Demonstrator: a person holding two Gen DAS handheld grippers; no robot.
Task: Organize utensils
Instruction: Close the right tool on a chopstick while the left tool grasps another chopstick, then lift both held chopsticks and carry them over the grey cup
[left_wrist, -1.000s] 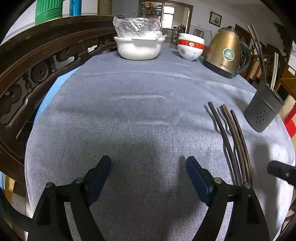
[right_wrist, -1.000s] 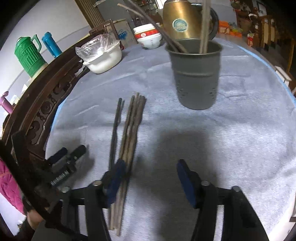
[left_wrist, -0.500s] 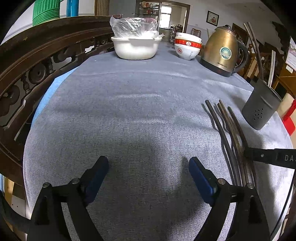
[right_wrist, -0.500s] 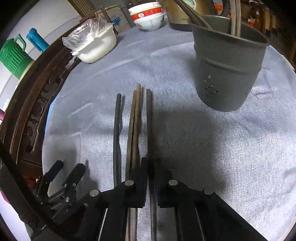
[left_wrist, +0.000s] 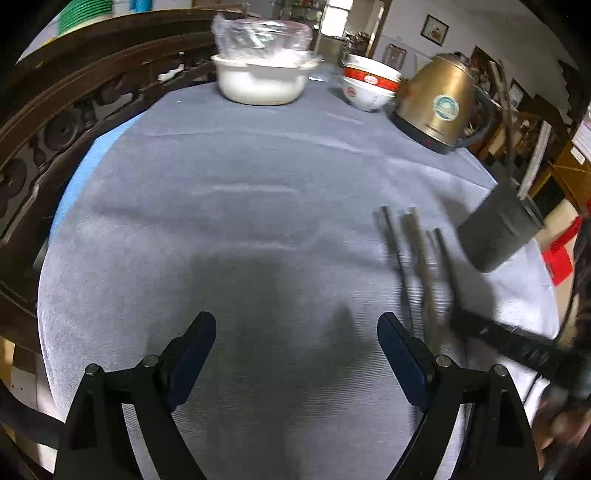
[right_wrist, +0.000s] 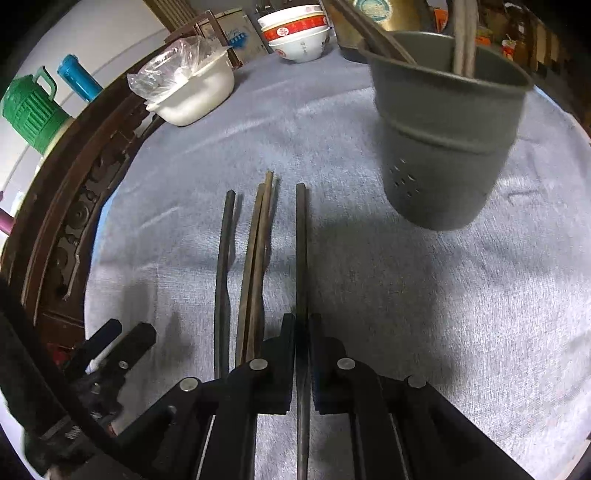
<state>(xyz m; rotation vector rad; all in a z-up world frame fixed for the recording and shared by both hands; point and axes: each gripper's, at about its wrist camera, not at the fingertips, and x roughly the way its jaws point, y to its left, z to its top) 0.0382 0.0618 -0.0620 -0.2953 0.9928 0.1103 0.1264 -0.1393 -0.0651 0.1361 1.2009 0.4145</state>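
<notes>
Since a second ago: right gripper (right_wrist: 302, 354) fingers closed onto one chopstick (right_wrist: 301, 251)
Others: chopsticks (right_wrist: 255, 258) left of fingers on counter (right_wrist: 406, 295)
Holder (right_wrist: 443, 129): ahead-right, next stop
Left gripper (left_wrist: 295, 354): fingers wide, empty

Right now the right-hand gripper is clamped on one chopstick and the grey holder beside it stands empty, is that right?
Not quite. The right gripper is indeed shut on one chopstick, but the grey holder is not empty: the right wrist view shows several sticks already standing in it.
</notes>
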